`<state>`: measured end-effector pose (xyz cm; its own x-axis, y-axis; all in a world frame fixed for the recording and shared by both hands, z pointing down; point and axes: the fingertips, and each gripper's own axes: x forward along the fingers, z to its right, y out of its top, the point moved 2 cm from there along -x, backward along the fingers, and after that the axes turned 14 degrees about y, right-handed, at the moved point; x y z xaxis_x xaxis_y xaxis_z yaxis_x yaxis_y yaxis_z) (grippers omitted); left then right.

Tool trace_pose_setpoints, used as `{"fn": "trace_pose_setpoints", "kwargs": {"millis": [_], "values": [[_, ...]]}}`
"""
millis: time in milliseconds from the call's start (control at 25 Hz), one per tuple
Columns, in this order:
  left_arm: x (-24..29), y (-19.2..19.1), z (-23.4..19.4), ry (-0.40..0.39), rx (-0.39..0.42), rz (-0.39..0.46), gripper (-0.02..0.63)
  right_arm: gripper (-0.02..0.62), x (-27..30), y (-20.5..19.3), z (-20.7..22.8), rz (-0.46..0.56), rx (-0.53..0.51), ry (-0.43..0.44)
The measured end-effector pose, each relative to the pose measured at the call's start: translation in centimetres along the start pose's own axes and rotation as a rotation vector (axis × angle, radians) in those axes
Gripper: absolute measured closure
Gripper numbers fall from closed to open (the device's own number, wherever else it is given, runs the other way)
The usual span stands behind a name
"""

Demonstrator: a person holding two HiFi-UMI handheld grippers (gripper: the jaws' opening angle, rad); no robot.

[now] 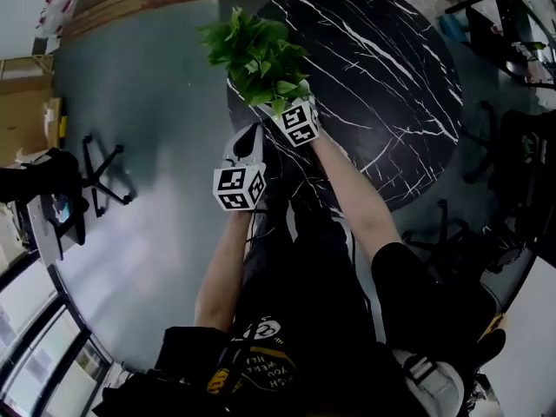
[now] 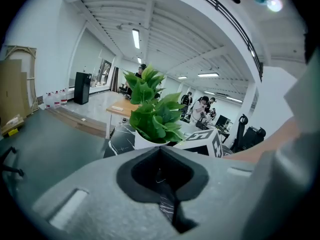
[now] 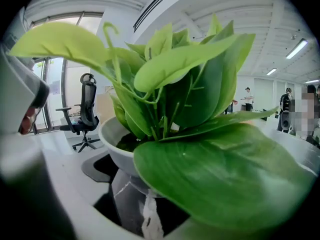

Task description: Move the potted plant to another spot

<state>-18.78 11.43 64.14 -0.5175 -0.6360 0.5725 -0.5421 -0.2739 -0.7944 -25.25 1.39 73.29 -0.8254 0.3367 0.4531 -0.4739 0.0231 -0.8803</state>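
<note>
The potted plant (image 1: pixel 256 50), leafy green in a white pot (image 3: pixel 116 146), is at the left rim of the round black marble table (image 1: pixel 391 76). My right gripper (image 1: pixel 285 101) reaches in from below and is shut on the pot, its tips hidden under the leaves. In the right gripper view the plant (image 3: pixel 200 134) fills the picture, with the pot between the grey jaws of the right gripper (image 3: pixel 140 204). My left gripper (image 1: pixel 246 146) hangs behind and to the left, off the plant. In its own view the left gripper (image 2: pixel 161 153) is shut on nothing, with the plant (image 2: pixel 152 116) ahead.
An office chair base (image 1: pixel 104 176) stands on the grey floor at left, with cardboard (image 1: pixel 26 111) beyond it. Dark chairs (image 1: pixel 521 146) crowd the table's right side. Another chair (image 3: pixel 87 114) stands by the windows. People (image 2: pixel 202 109) and a wooden desk (image 2: pixel 120 106) are far off.
</note>
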Motion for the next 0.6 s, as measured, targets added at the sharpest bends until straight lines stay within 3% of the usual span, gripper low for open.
{"fn": "trace_pose_setpoints", "kwargs": {"millis": [400,600], "values": [[-1.2,-0.5,-0.6,-0.049,0.046,-0.019,0.603,0.101,-2.6,-2.0,-3.2,0.018,0.006,-0.034],[-1.4,-0.2,-0.6,-0.068,0.041,-0.014,0.602,0.1,-3.7,-3.3,-3.1,0.032,0.076,-0.037]]}}
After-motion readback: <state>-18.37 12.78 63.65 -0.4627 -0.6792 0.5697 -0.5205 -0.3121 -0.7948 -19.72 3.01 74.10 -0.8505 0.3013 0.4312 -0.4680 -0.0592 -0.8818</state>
